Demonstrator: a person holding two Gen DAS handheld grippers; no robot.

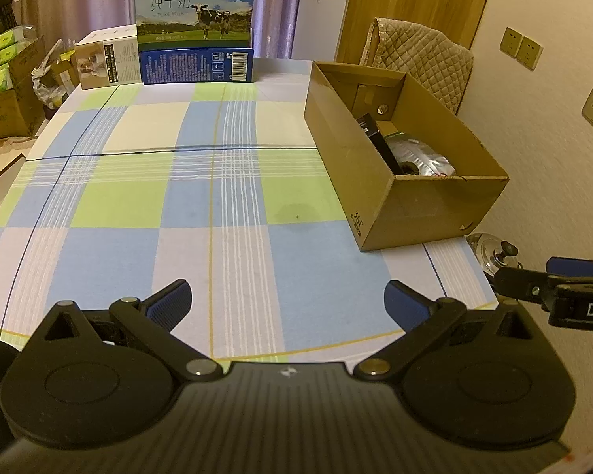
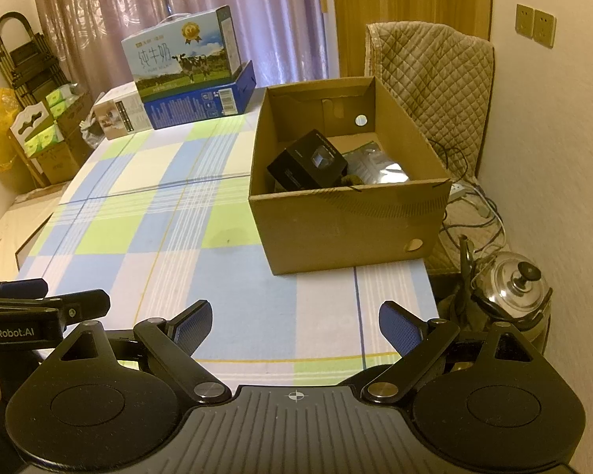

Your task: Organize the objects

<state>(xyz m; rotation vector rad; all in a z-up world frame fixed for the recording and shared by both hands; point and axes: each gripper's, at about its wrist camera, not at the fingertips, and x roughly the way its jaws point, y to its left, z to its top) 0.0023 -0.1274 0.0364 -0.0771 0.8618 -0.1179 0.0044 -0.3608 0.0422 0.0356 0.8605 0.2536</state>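
An open brown cardboard box [image 1: 427,205] [image 2: 348,225] stands on the right side of the checked tablecloth [image 1: 201,205] [image 2: 170,229]. Inside lie a small black box [image 2: 307,161] [image 1: 379,138] and a silver foil pouch [image 1: 423,158] [image 2: 375,168]. My left gripper [image 1: 286,302] is open and empty, low over the table's near edge. My right gripper [image 2: 295,322] is open and empty too, in front of the cardboard box. Each gripper shows at the edge of the other's view, the right one [image 1: 549,282] and the left one [image 2: 39,300].
A milk carton case [image 1: 195,4] [image 2: 184,55] sits on a blue box [image 1: 197,65] [image 2: 201,104] at the table's far end, a white box [image 1: 108,59] [image 2: 118,114] beside it. A quilted chair [image 1: 423,55] [image 2: 435,83] stands behind the cardboard box. A steel kettle [image 2: 514,280] sits off the right edge.
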